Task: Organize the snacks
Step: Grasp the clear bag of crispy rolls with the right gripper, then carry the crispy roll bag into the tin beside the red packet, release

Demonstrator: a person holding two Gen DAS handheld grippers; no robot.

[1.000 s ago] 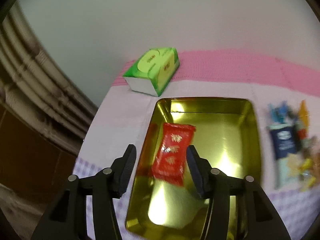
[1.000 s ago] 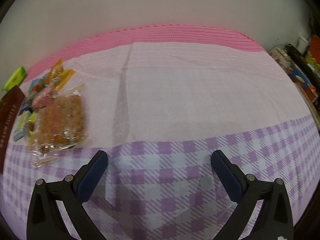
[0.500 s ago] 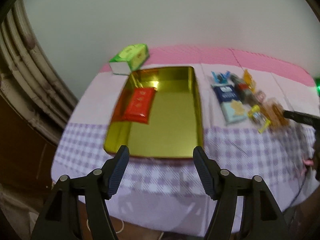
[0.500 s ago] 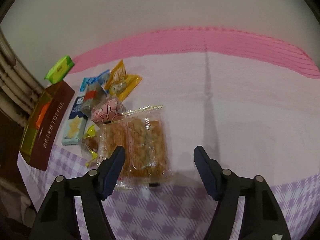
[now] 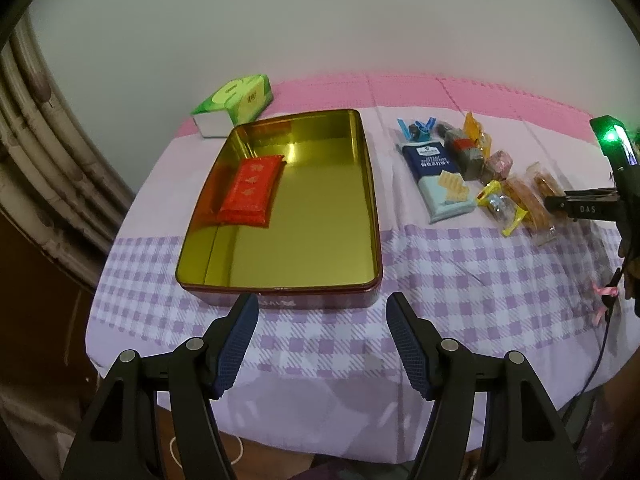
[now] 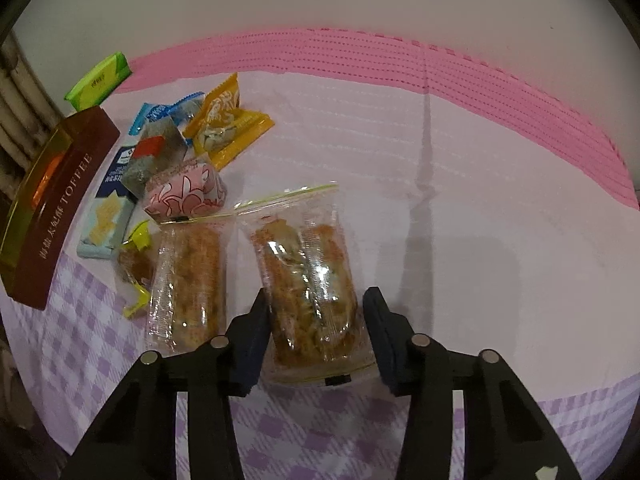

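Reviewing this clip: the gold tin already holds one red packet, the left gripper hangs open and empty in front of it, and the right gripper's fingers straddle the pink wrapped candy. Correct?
One detail is off. The right wrist view shows the right gripper straddling a clear-wrapped pastry, not the pink wrapped candy, which lies farther back. The rest stands: the left wrist view shows the red packet in the gold tin and the left gripper open and empty.

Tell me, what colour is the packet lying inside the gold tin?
Red, with gold markings. The packet shows best in the left wrist view.

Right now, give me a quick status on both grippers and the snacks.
Left gripper open, empty, short of gold tin. Right gripper open, straddling clear-wrapped crispy snack pack. Twin pack close alongside.
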